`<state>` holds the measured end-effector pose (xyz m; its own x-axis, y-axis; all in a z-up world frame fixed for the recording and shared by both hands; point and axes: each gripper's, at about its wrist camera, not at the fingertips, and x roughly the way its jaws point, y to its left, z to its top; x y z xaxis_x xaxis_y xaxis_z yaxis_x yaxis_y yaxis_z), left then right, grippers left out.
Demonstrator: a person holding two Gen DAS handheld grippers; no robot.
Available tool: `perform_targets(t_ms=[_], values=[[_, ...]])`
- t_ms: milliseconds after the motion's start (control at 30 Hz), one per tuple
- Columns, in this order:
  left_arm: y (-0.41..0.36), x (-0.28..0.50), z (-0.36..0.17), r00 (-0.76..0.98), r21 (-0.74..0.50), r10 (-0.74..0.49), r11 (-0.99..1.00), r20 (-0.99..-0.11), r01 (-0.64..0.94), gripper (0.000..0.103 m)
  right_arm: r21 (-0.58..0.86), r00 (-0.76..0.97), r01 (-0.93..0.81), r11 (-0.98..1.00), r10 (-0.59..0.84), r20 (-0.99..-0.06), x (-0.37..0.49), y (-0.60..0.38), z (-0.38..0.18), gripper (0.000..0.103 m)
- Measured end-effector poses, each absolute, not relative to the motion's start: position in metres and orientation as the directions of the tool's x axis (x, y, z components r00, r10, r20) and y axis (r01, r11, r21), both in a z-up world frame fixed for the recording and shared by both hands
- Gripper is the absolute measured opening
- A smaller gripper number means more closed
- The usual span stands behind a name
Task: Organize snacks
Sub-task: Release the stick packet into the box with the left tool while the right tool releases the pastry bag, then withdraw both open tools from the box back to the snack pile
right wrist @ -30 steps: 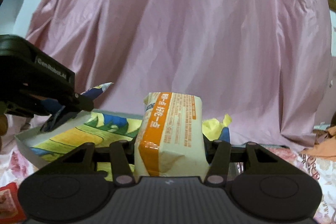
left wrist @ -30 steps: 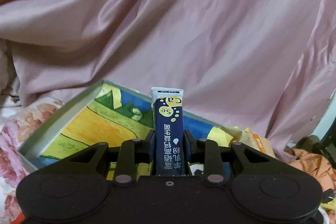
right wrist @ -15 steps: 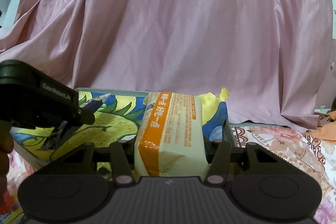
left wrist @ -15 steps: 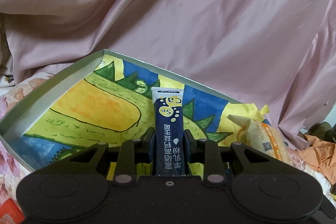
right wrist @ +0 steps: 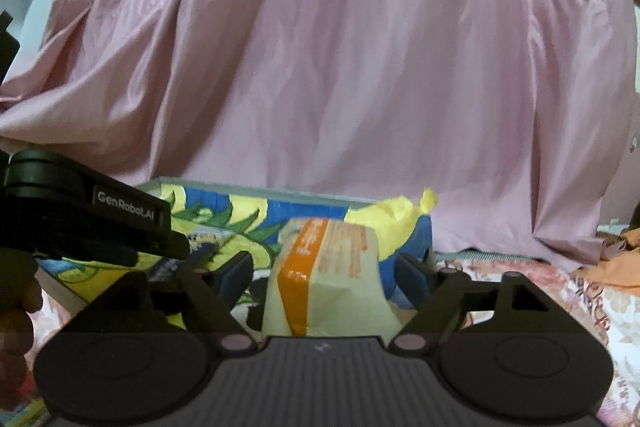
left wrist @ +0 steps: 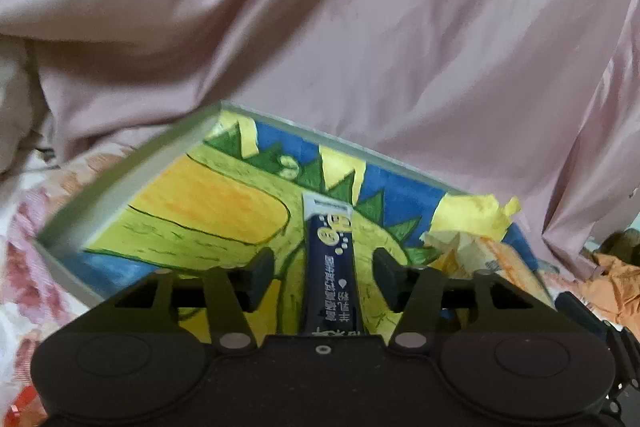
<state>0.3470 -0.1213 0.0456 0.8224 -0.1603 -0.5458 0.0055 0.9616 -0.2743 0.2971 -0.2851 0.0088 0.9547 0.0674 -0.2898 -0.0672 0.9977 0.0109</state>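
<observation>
a moment ago both tools were clamped on snacks; now both are letting go over the box (left wrist: pixel 132 171), whose bottom carries a yellow, green and blue drawing; the left hand-held gripper (left wrist: pixel 324 275) has its jaws opening, with clear gaps either side of the dark blue stick sachet (left wrist: pixel 330 267), which stands between them unpinched and leans over the painted bottom, though whether its foot rests there is hidden; the right hand-held gripper (right wrist: pixel 324 279) is opening too, its pads drawn away from the cream and orange snack pack (right wrist: pixel 332 275), which sits between them at the box's right end, near the crumpled yellow wrapper (right wrist: pixel 384 219); the left tool shows in the right view, just beside it; the box lies on a floral bedcover (right wrist: pixel 560 299) before pink drapery (right wrist: pixel 340 67); as a judgement, two snacks count as delivered, and more orange wrappers (left wrist: pixel 616 279) outside the box probably remain.
</observation>
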Motion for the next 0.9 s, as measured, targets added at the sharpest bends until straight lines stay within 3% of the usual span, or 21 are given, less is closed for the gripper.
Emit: perform_targets(t_ms=[100, 333, 900], values=[[-0.116, 0.327, 0.061, 0.851, -0.255, -0.137, 0.967, -0.507, 0.003, 0.079, 0.015, 0.964, -0.063, 0.998, 0.064, -0.258, 0.282, -0.285, 0.02, 0.09], [-0.103, 0.276, 0.098, 0.895, -0.201, -0.094, 0.98, -0.435, 0.005, 0.1, 0.033, 0.981, -0.052, 0.998, 0.057, -0.184, 0.24, -0.286, 0.054, 0.099], [-0.057, 0.158, 0.138, 0.935, -0.157, -0.055, 0.988, -0.35, 0.0, 0.102, 0.058, 0.995, -0.055, 0.997, 0.059, -0.083, 0.127, -0.272, 0.101, 0.103]])
